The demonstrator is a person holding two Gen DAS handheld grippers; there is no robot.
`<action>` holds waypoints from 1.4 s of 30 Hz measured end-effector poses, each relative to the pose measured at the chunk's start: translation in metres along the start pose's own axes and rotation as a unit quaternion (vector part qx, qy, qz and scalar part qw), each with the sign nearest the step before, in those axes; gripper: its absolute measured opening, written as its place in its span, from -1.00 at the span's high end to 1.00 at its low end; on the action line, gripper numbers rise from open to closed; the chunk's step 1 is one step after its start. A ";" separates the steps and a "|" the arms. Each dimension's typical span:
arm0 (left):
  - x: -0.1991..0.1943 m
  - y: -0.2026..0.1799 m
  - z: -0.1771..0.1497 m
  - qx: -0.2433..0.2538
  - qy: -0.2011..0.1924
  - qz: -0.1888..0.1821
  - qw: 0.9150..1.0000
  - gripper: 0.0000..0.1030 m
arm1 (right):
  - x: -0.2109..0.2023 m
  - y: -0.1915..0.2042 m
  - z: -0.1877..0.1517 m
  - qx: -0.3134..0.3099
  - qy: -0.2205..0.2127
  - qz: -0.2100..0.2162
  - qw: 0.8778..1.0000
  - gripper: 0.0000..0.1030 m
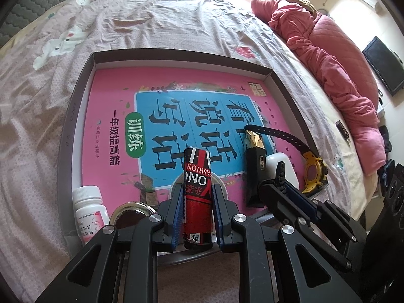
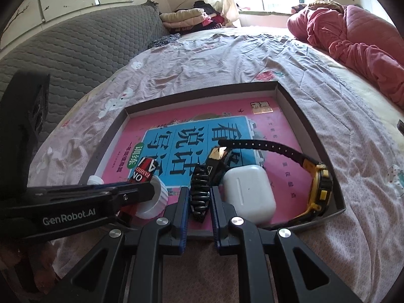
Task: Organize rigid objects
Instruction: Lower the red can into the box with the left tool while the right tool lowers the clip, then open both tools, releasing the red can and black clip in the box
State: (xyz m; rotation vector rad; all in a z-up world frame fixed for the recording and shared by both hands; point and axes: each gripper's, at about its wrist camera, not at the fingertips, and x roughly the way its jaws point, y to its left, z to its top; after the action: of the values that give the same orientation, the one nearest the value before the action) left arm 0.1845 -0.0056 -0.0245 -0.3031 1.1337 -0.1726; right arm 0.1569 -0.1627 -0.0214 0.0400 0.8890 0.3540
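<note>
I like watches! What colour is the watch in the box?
Yellow and black watch, black strap; right wrist view.

Materials and finishes we noted, lower centre outward

We saw a glossy printed red can [image 1: 197, 197] between matt black plastic fingers [image 1: 174, 202] with ribbed blue pads; a smooth white plastic earbud case [image 2: 248, 192]; a matt black toothed hair clip [image 2: 200, 194]; a glossy pink paper book cover [image 1: 113, 116] in a matt grey cardboard tray [image 1: 73, 116]; rumpled cotton-like bedsheet [image 1: 151, 20] above.
</note>
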 end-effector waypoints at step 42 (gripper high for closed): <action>-0.003 -0.006 -0.007 0.000 -0.001 -0.013 1.000 0.58 | -0.017 -0.011 -0.007 0.008 -0.005 -0.038 0.999 0.17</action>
State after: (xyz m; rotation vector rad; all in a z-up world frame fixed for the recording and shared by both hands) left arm 0.1771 -0.0119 -0.0225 -0.3171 1.1282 -0.1956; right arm 0.1445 -0.1793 -0.0153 0.0224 0.8808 0.2754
